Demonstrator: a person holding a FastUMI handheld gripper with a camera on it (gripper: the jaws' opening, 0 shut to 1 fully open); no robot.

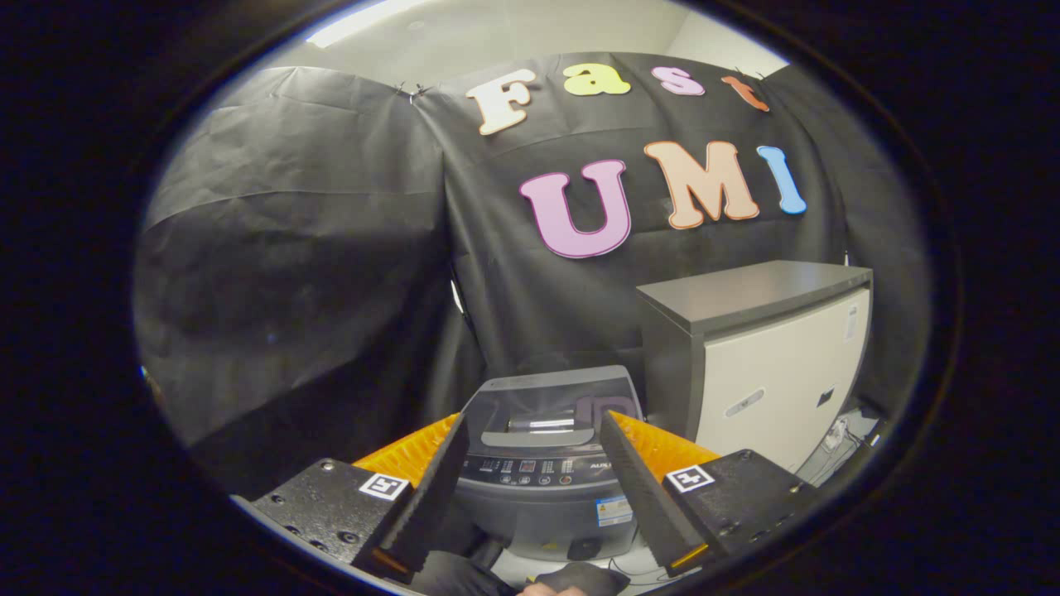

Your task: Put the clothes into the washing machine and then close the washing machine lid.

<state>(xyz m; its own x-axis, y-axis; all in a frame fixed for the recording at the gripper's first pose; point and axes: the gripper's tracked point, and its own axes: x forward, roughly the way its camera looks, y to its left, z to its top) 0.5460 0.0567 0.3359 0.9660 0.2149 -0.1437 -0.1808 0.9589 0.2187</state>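
1. Nearest the camera, the claw point(530, 451) has its two fingers spread wide with nothing between them; that empty, open stance suits either a reach for laundry or a push on a lid, and I cannot tell which is meant

2. Just below and between the fingers, dark shapes point(580, 578) lie low down; they may be cloth or part of a sleeve, too little shows to say, and no garment can be made out for certain

3. Just beyond the fingertips, framed in the gap between them, stands the washing machine point(546, 488). Its control panel point(534, 472) faces the camera, so the front of the machine points toward the claw, which looks down on it from slightly above

4. The lid point(551, 397) appears to lie flat over the tub, its handle strip running side to side, so its long axis crosses the line of the fingers. The drum opening is not visible; if clothes are yet to go in, the lid would need lifting first, by my reading

5. Right of the machine, close beside it, a pale cabinet point(778, 389) with a grey top stands taller

6. Farthest off hangs the black cloth wall point(290, 273) of the booth
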